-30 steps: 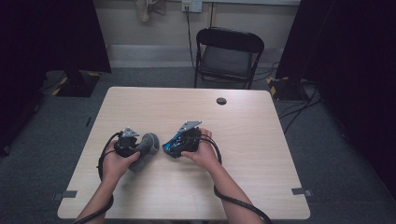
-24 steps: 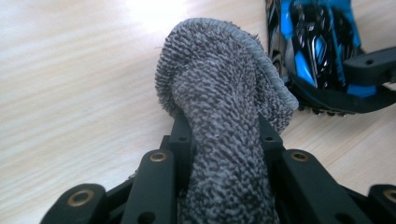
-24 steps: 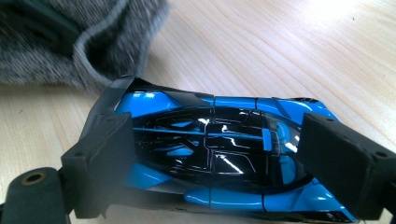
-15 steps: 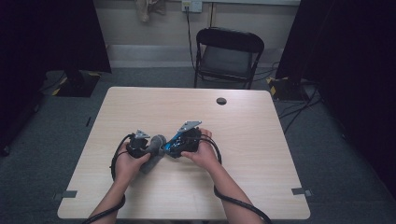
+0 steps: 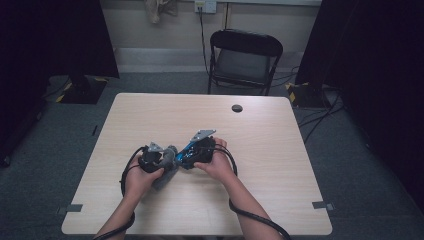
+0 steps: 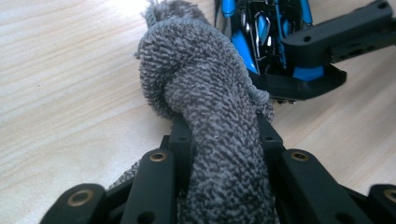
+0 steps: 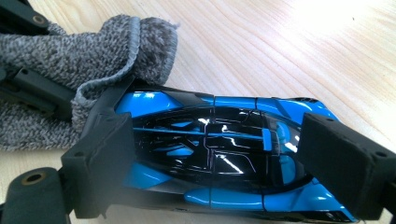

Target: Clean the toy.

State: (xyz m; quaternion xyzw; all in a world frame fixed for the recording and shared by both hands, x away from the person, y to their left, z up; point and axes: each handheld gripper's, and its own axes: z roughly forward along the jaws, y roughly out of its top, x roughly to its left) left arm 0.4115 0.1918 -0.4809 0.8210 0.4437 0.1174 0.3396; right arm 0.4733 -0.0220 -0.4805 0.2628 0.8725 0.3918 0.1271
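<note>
Moved rightward, left tool pinches one grey cloth against one blue toy car, which right tool clamps.

Cloth lower end cut off; car underside probably hidden

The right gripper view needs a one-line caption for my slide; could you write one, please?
Right gripper clamps a blue-and-black toy car while a grey towel touches its end.

we are holding both forearms in over the near edge, hands close together. our left gripper is clamping its jaws tight, angled toward the right gripper, whose jaws are gripping too, pointing leftward.
</note>
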